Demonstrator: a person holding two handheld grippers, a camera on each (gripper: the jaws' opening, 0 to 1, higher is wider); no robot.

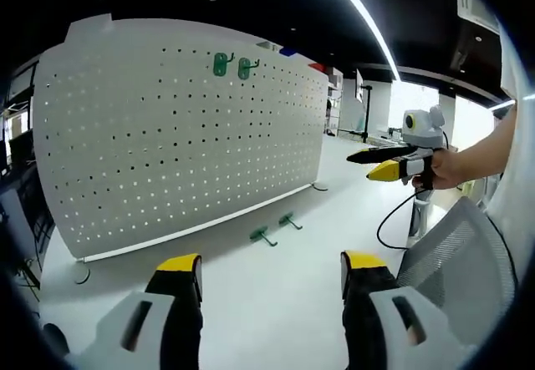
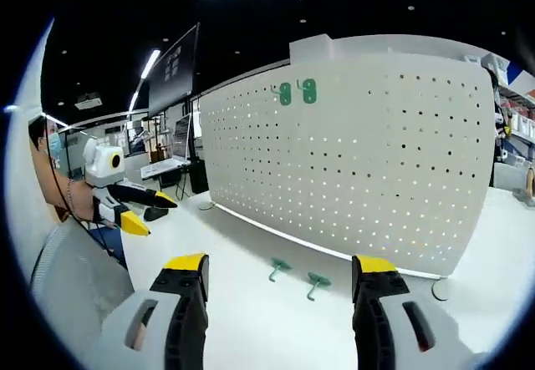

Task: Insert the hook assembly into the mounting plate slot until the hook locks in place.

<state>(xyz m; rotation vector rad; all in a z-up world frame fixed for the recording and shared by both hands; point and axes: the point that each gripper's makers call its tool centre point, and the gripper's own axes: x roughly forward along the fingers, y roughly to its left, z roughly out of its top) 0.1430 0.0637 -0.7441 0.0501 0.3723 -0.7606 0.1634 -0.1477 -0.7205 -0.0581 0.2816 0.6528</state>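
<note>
Pegboard (image 1: pixel 180 136), white, upright on a white table (image 1: pixel 276 295), ahead of both jaw pairs. 2 green hooks (image 1: pixel 231 66) hang side by side in its upper holes; 2 more hooks (image 1: pixel 274 228) lie loose on the table at its foot, ahead of and between the jaws. Left gripper (image 1: pixel 272 271): jaws apart, empty, yellow-tipped. Right gripper (image 2: pixel 280 274): jaws apart, empty; in the left gripper view it sits right of the jaws, held by a hand (image 1: pixel 451 168).
</note>
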